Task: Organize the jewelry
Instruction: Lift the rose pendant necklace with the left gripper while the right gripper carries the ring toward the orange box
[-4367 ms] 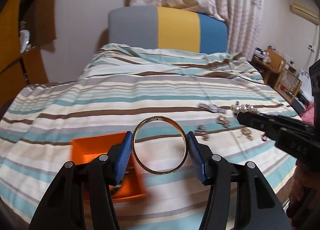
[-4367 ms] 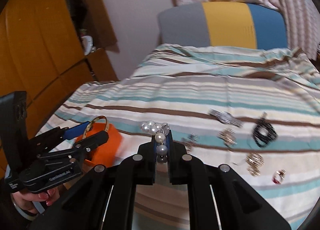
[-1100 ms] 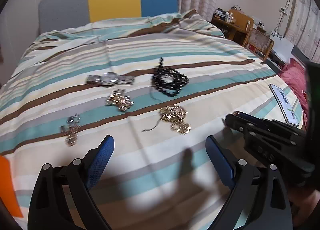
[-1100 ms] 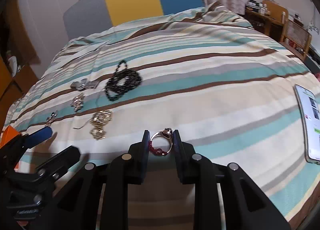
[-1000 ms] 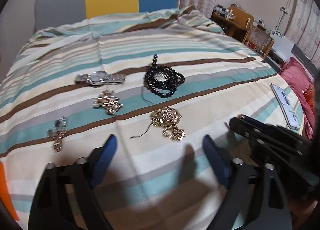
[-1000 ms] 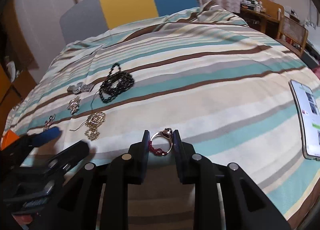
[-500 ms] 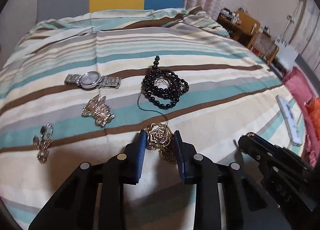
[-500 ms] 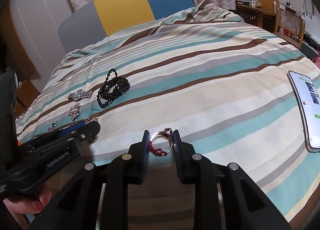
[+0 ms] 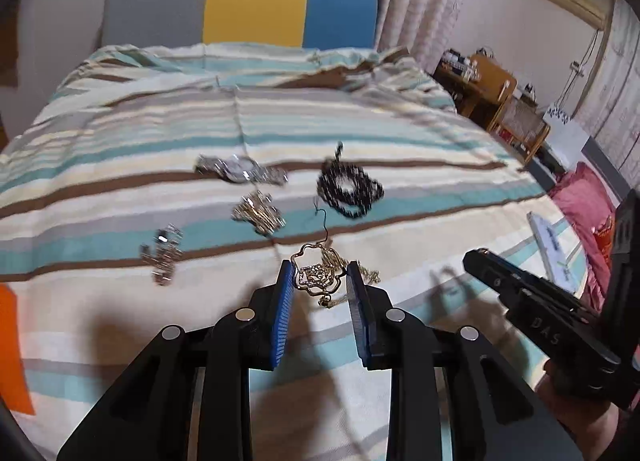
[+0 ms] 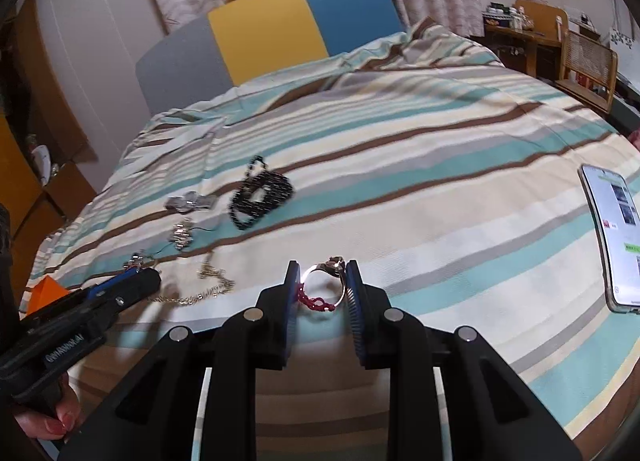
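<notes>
Since a second ago the left gripper (image 9: 321, 279) has gone from wide open above the bed to closed: its blue fingers (image 9: 285, 289) now clamp the gold rose pendant (image 9: 318, 276), whose chain (image 9: 366, 273) trails off to the right of the fingers and, in the right wrist view, drapes down onto the striped bedspread (image 9: 120, 149). The right gripper (image 10: 322, 281) holds as before, its fingers (image 10: 354, 293) pressed on a gold ring (image 10: 325, 281) with a red cord at its lower edge, low in the centre of that frame.

On the bedspread above the left gripper lie a silver watch (image 9: 240, 171) and a coil of black beads (image 9: 350, 189), with a small gold piece (image 9: 258, 215) and a silver piece (image 9: 162, 253) lower and to the left. An orange box (image 9: 12, 349) shows at the left edge. A phone (image 10: 614, 233) rests at the right edge of the right wrist view, and a hand (image 10: 52, 419) grips the left gripper's handle at lower left.
</notes>
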`<state>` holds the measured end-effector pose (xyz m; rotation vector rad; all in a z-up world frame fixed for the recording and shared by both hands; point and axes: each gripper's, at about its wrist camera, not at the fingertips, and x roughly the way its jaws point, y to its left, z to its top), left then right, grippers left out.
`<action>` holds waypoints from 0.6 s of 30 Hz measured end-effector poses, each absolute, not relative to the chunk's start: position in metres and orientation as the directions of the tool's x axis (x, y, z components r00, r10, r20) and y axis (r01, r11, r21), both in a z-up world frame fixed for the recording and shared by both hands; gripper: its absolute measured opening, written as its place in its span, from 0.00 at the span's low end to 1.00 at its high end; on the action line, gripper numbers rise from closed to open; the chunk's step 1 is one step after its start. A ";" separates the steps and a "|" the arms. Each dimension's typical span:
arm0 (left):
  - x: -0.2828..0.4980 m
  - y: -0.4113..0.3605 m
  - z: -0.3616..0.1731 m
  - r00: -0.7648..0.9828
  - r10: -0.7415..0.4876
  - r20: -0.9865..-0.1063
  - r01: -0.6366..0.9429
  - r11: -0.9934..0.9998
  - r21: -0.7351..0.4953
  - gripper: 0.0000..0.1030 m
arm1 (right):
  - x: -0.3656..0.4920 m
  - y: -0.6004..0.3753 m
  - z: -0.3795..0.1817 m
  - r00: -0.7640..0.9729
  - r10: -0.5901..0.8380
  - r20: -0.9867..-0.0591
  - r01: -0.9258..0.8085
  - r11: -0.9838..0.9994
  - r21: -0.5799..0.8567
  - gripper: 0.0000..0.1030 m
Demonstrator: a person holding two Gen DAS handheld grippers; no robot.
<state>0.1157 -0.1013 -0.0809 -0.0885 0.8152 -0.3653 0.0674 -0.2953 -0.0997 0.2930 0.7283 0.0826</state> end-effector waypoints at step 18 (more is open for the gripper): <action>0.075 -0.010 0.031 0.800 -0.325 -0.504 0.233 0.943 -0.238 0.26 | 0.069 -0.209 -0.004 0.794 0.358 -0.491 -0.246 0.928 0.279 0.21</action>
